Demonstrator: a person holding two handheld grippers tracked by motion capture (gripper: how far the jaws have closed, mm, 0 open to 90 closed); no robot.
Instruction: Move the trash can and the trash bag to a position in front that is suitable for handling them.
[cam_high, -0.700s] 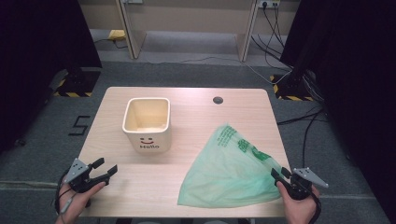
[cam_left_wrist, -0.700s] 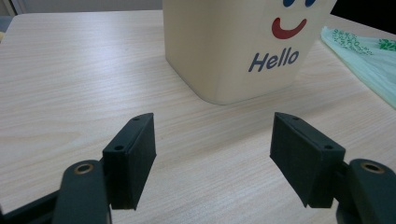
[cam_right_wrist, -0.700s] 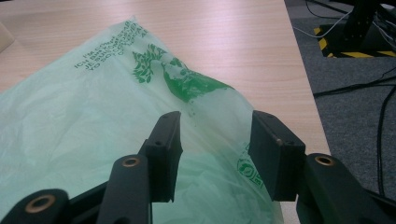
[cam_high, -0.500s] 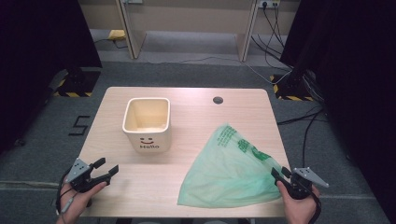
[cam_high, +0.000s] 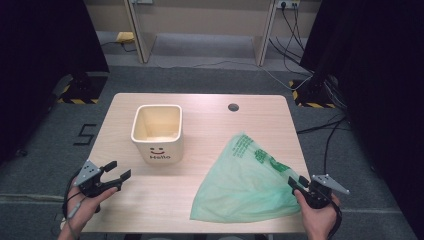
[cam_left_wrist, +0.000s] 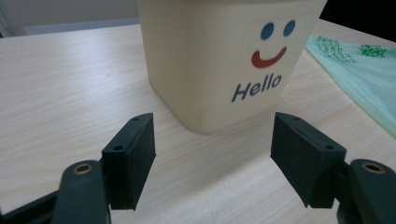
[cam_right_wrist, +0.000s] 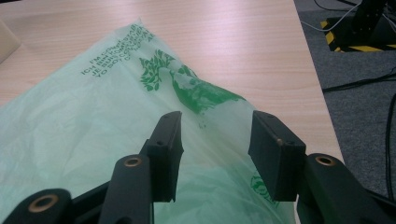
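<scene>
While a person sits at the near edge of a pale wooden desk (cam_high: 210, 107), each hand holds a black two-jaw gripper low over the surface. Seen from the high view, the left gripper (cam_high: 116, 176) sits near the desk's front left corner, its jaws spread wide apart with nothing between them. It points toward a cream square bin (cam_high: 157, 131) that stands upright just beyond it, near the left half of the desk. From the left gripper view, the bin (cam_left_wrist: 224, 56) carries two blue dots, a red smile and the word "Hello" on the side facing the jaws, and it stands close ahead of the gripper (cam_left_wrist: 212, 156) without touching it.

At the front right corner, the right gripper (cam_high: 298, 184) rests at the edge of a thin green plastic bag (cam_high: 245, 182). That bag lies flat and crumpled on the right half of the desk, widening toward the near edge, apart from the bin. From the right gripper view, the jaws of the gripper (cam_right_wrist: 215, 149) stand apart over the bag (cam_right_wrist: 93, 126), one on each side of a raised fold printed with dark green leaves and lettering; whether the jaws touch the plastic cannot be told. A small dark round hole (cam_high: 233, 107) lies in the desk near its far edge.
</scene>
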